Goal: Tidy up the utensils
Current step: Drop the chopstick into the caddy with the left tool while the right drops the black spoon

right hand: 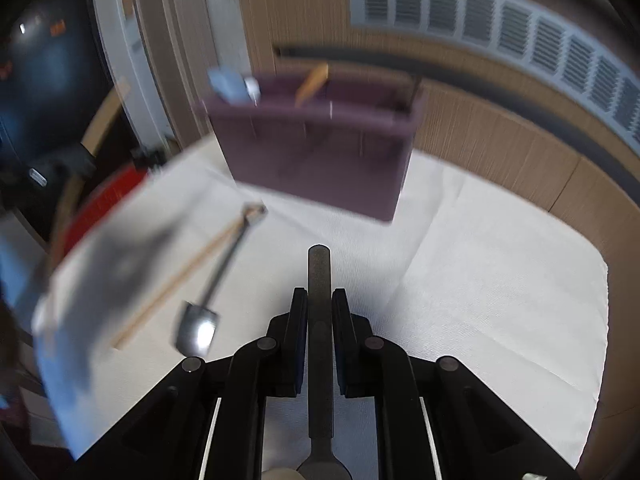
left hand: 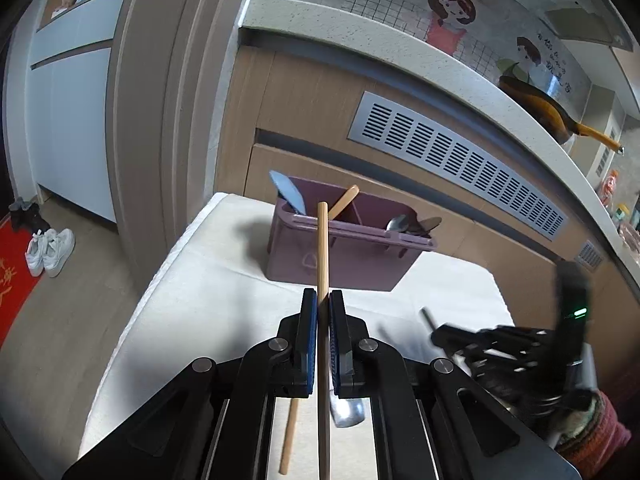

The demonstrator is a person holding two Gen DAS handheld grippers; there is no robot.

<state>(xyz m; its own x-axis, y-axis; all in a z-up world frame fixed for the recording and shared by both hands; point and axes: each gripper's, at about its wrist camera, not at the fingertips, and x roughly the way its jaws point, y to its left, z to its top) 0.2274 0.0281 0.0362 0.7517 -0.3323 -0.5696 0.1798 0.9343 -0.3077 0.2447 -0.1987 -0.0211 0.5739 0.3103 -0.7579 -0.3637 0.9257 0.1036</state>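
Right view is blurring w/ motion, so the purple caddy (right hand: 316, 140) and its contents are hard to read. Left tongs (left hand: 323, 304) are clenching a wooden chopstick (left hand: 322, 248) above the tabletop (left hand: 224, 304); right tongs (right hand: 319, 304) are gripping a dark utensil handle (right hand: 319, 280), its head cut off. Only the left view is showing spoons (left hand: 404, 224) in the caddy's right compartment. A 2nd chopstick (right hand: 176, 280) and a metal spoon (right hand: 208, 312) are lying loose on the cloth.

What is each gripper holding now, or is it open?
Left gripper: closed on a wooden chopstick.
Right gripper: closed on a dark utensil handle.
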